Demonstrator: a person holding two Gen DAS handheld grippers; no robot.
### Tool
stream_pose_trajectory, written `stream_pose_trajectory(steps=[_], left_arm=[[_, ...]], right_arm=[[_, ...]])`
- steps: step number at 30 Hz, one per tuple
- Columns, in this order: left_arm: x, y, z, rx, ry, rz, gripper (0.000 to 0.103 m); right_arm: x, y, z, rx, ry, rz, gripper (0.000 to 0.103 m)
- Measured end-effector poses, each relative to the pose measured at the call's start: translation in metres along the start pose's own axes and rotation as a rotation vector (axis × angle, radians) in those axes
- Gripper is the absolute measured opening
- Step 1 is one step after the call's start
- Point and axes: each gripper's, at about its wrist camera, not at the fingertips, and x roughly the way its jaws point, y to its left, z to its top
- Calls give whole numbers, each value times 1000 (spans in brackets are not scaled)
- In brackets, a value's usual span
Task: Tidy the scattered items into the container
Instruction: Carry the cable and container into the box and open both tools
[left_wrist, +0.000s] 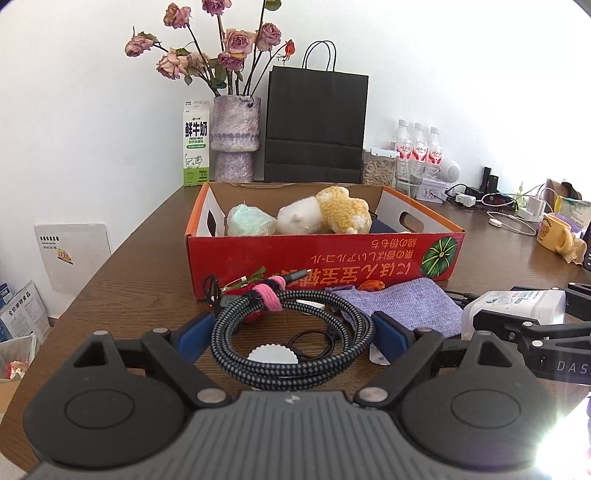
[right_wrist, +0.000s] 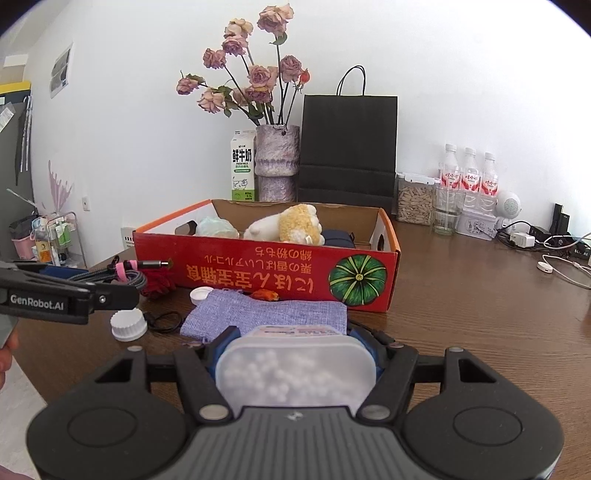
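A red cardboard box (left_wrist: 321, 258) stands on the wooden table and holds plush toys (left_wrist: 343, 214) and a pale bundle (left_wrist: 251, 221). My left gripper (left_wrist: 291, 332) has its blue pads on either side of a coiled braided cable (left_wrist: 291, 343) bound with a pink strap, held in front of the box. My right gripper (right_wrist: 295, 343) is shut on a translucent plastic jar (right_wrist: 295, 369) of white beads. A purple cloth pouch (right_wrist: 266, 317), a white cap (right_wrist: 128, 324), a thin black cord (right_wrist: 162, 321) and a red knitted item (right_wrist: 159, 282) lie before the box.
Behind the box (right_wrist: 258, 269) stand a milk carton (left_wrist: 195, 144), a vase of dried roses (left_wrist: 236, 136) and a black paper bag (left_wrist: 314, 125). Water bottles (left_wrist: 417, 147), a seed jar (left_wrist: 376, 166), chargers and a yellow mug (left_wrist: 554, 232) crowd the right side.
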Motion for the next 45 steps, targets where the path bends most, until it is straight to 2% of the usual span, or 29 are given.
stream_pose_trajectory(steps=[6,13,17,24,30,35,38,40,42,45], left_arm=[[0,-1,16,7,-51,1,91],[13,-2,48,8,-129,-1,91],[27,-1,65,-15,-151,2,91],[71,6,88,-52,-154,43,92],[113,25,100,-96,-136,93,92],[136,40,104,-110,-108,73,92],[152,41,107,-100,-80,60,92],[161,41,107,-101,-65,53,92],[168,41,105,-99,-48,50,92],[173,42,98,-91,-20,42,92]], right_arm=[[5,2,16,-10,-43,6,65],[24,2,52,-29,-128,0,65],[45,-2,75,-28,-157,-5,65],[99,-5,102,-13,-153,11,65],[151,-3,112,-3,-108,18,65],[186,1,114,-11,-41,114,65],[199,13,111,-80,-7,131,65],[209,16,108,-96,22,127,65],[215,17,104,-113,36,87,65],[222,7,101,-71,74,71,65]])
